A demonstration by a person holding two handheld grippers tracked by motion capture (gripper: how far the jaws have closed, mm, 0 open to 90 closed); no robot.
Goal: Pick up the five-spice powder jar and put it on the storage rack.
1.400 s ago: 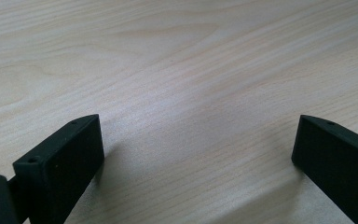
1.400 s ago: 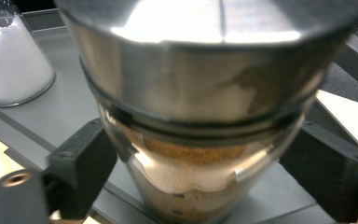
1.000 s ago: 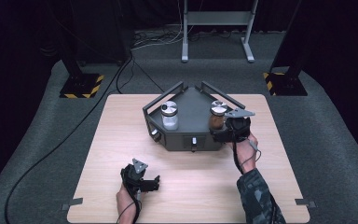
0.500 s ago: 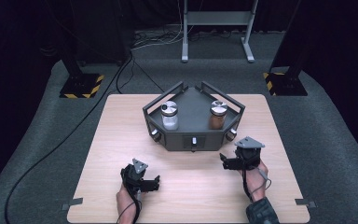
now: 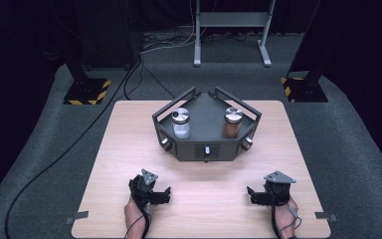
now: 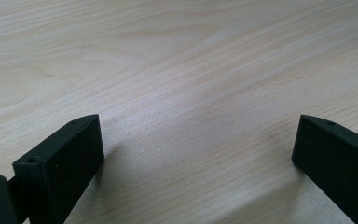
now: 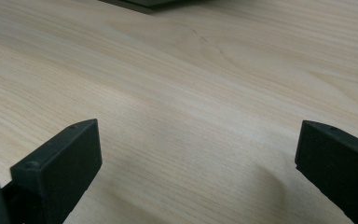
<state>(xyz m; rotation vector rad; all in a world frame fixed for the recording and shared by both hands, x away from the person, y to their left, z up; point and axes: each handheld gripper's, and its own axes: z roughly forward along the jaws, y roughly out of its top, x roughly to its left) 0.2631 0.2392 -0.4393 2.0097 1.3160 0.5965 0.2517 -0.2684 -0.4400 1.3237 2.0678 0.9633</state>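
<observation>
A dark grey angular tray stands at the middle back of the wooden table. On it stand two jars with metal lids: a clear one with pale contents at the left and one with brown contents at the right. My left gripper rests near the table's front edge, left of centre, open and empty. My right gripper rests near the front edge at the right, open and empty. In each gripper view the black jaws stand wide apart over bare wood.
The tray has raised handle bars at its back sides and small knobs on its front corners. Its dark edge shows at the top of the right gripper view. Beyond the table lie grey floor, cables and stand bases with yellow-black stripes.
My right gripper has drawn back from the brown jar on the tray to the table's front right and now rests low. The left gripper has stayed put.
</observation>
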